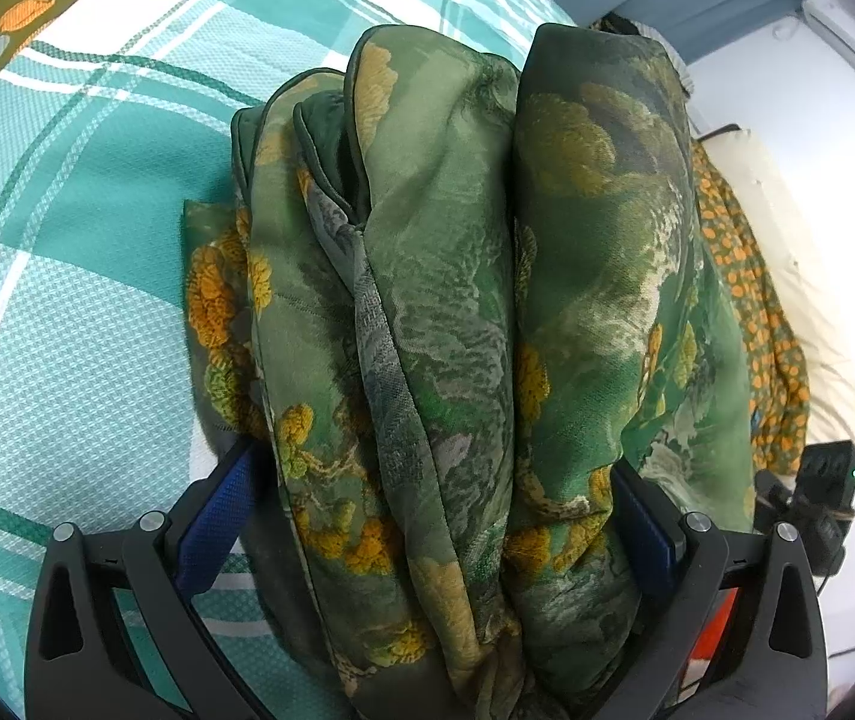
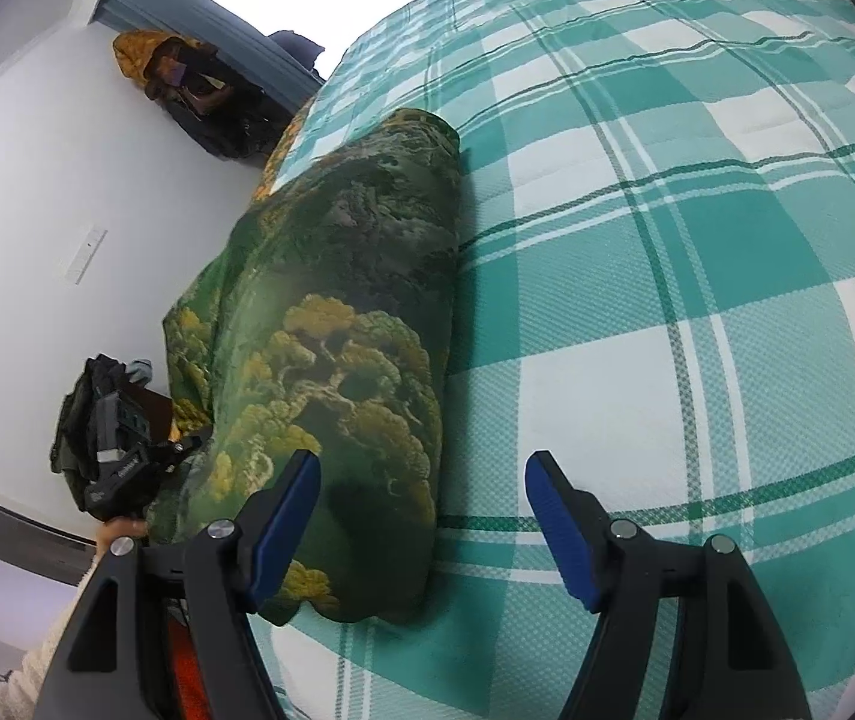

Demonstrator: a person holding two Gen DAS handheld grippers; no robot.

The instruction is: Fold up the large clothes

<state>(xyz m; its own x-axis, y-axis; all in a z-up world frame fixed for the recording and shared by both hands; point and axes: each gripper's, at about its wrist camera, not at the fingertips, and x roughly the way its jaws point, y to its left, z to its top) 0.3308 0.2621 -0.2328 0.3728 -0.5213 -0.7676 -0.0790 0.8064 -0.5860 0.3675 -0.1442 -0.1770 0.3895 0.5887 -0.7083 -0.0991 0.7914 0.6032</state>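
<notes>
Teal plaid bedspread (image 2: 697, 300), white wall (image 2: 37, 210)

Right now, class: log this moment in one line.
left gripper: shut on garment | right gripper: open, empty | garment: bundled on bed

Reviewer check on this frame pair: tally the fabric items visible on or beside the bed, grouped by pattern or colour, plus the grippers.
Green landscape-print garment, folded: 1
Teal-and-white checked bed cover: 1
Orange-flowered cloth at the far bed edge: 1
Orange-dotted cloth at the bedside: 1
Grippers, left gripper and right gripper: 2
Total: 6
</notes>
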